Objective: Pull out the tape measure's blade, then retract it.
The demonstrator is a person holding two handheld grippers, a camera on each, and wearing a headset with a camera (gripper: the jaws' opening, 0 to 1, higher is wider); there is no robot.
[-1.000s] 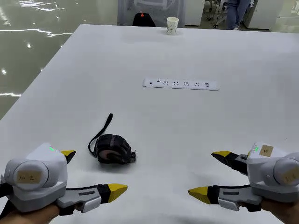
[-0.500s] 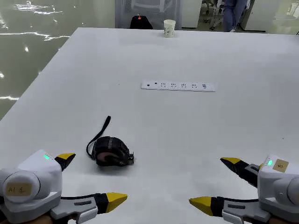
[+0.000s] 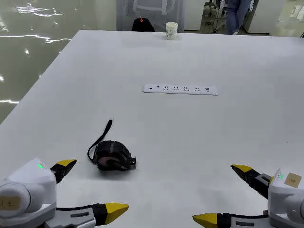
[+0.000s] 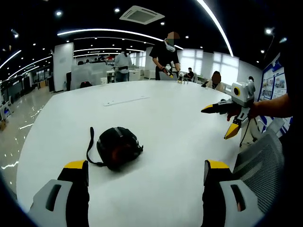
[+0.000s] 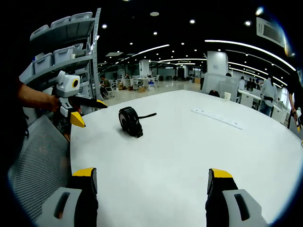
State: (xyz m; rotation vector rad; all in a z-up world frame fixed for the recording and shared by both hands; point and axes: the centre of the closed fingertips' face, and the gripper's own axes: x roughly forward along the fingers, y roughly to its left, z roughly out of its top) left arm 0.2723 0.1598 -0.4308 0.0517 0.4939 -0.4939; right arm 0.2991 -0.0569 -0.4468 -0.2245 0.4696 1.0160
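Note:
A black tape measure [image 3: 112,156] with a black wrist strap lies on the white table [image 3: 190,128], blade fully in. In the left gripper view the tape measure [image 4: 118,146] sits just ahead of the yellow-tipped jaws. From the right gripper view the tape measure [image 5: 130,121] lies further off, to the left. My left gripper [image 3: 90,188] hovers open at the near left, a short way in front of the tape. My right gripper [image 3: 227,194] hangs open at the near right, with nothing between its jaws.
A white power strip [image 3: 180,89] lies mid-table beyond the tape. A paper cup [image 3: 171,30] stands at the far edge, with a dark chair behind it. People stand beyond the table [image 4: 156,109] in the left gripper view. A mesh chair back [image 5: 33,156] sits at the left of the right gripper view.
Both grippers have dropped toward the bottom of the head view, toward the near table edge. The tape measure stays where it was.

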